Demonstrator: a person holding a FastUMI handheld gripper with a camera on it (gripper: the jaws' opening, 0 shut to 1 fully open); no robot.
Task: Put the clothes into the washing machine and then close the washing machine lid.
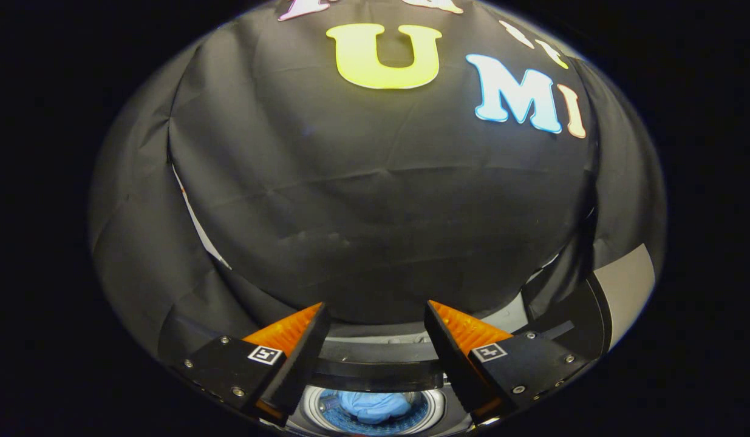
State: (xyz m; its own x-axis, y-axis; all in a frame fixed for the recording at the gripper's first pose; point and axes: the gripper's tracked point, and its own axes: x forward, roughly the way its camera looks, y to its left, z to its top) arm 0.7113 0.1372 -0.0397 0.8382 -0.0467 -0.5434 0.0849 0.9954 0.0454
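Most of the washing machine [375, 364] is cut off low in the gripper view: what shows is a dark curved band of its top edge between the fingers and, below that, part of the round drum opening [375, 413], its pale ring and perforated inner wall clipped at the bottom. A bundle of light blue clothes [375, 405] lies inside that drum, soft and crumpled, its lower part out of sight. The gripper [375, 318] is released, fingers spread wide with nothing between them; the ridged inner pads face each other across an open gap, and each finger carries a small square marker tag on its block. The fingertips sit above and ahead of the drum, clear of the clothes and apart from the machine's rim. To the right, a dark rounded panel with a pale grey edge [617, 291] rises beside the right finger; it may be the raised washing machine lid, but too little of it shows to be sure. Beyond the fingers hangs the booth wall [375, 200], a matte black cloth with creases and fold lines, leaving open room ahead of the tips. A thin pale seam [198, 227] shows where the cloth panels meet on the left.
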